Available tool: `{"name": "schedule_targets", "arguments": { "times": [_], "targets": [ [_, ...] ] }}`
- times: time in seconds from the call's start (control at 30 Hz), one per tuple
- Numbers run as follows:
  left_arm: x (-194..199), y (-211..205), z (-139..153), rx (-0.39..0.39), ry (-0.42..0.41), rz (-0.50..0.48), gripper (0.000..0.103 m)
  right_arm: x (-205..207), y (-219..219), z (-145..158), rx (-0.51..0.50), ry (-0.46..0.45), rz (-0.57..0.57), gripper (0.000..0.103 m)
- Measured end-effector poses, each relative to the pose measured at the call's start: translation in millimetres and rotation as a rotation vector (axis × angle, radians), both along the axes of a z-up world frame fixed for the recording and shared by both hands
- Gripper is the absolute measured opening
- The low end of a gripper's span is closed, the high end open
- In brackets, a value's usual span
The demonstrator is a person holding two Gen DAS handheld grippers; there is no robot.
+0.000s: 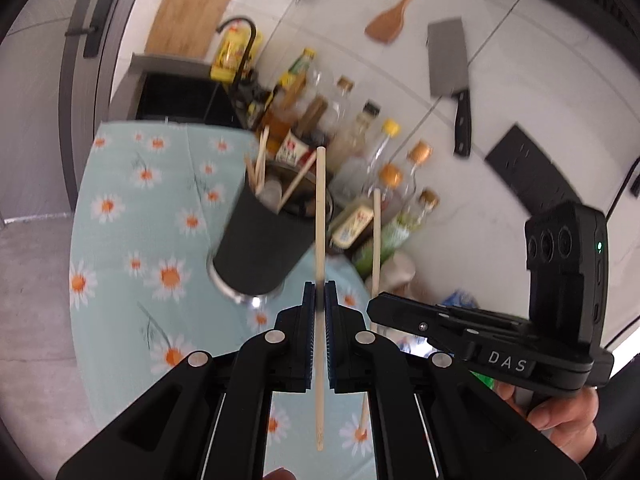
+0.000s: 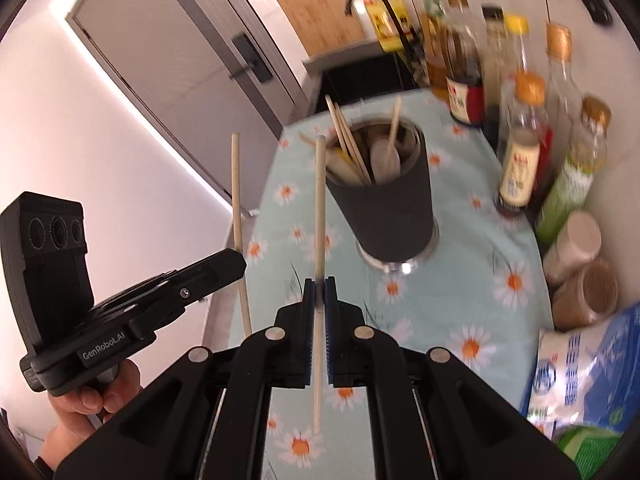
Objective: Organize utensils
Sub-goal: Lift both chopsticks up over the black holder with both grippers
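Observation:
A black utensil cup [image 1: 260,244] [image 2: 384,208] stands on the daisy-print cloth [image 1: 120,216] [image 2: 472,312] and holds several chopsticks and a pale spoon [image 2: 386,158]. My left gripper [image 1: 319,288] is shut on a wooden chopstick [image 1: 320,208], held upright just right of the cup. My right gripper [image 2: 319,286] is shut on another wooden chopstick [image 2: 320,200], left of the cup. The right gripper with its chopstick [image 1: 376,240] shows at the right of the left wrist view. The left gripper with its chopstick [image 2: 237,192] shows at the left of the right wrist view.
Several sauce and oil bottles [image 1: 372,168] [image 2: 520,140] crowd behind and beside the cup. Jars [image 2: 584,276] and a blue bag [image 2: 588,368] sit at the right. A cleaver [image 1: 452,76], wooden spatula [image 1: 392,16] and cutting board [image 1: 192,12] hang on the wall; a dark sink [image 1: 176,96] lies beyond.

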State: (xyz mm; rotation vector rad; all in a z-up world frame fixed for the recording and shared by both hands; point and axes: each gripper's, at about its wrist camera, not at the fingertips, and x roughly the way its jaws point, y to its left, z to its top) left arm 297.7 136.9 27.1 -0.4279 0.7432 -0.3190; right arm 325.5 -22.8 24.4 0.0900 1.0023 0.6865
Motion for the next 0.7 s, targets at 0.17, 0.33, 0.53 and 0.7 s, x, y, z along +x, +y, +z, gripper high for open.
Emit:
{"name": "schedule_targets", "arguments": {
  "times": [0.17, 0.33, 0.53, 0.7],
  "targets": [
    [15.0, 12.5, 30.7, -0.053, -0.121, 0.037, 0.004, 21.0, -5.1, 27.7, 0.123, -0.140, -0.037, 0.006],
    [29.3, 16.4, 54.6, -0.061, -0.243, 0.089, 0.004, 40.8, -8.7, 47.0, 0.221, -0.251, -0.054, 0.006],
    [56.2, 21.9, 69.1, -0.066, -0.344, 0.167, 0.004, 65.2, -14.5, 59.0, 0.290, -0.356, -0.081, 0.006],
    [75.3, 15.6, 73.7, -0.020, -0.433, 0.189, 0.004, 81.5, -23.5, 69.7, 0.367, -0.450, -0.102, 0.006]
  ]
}}
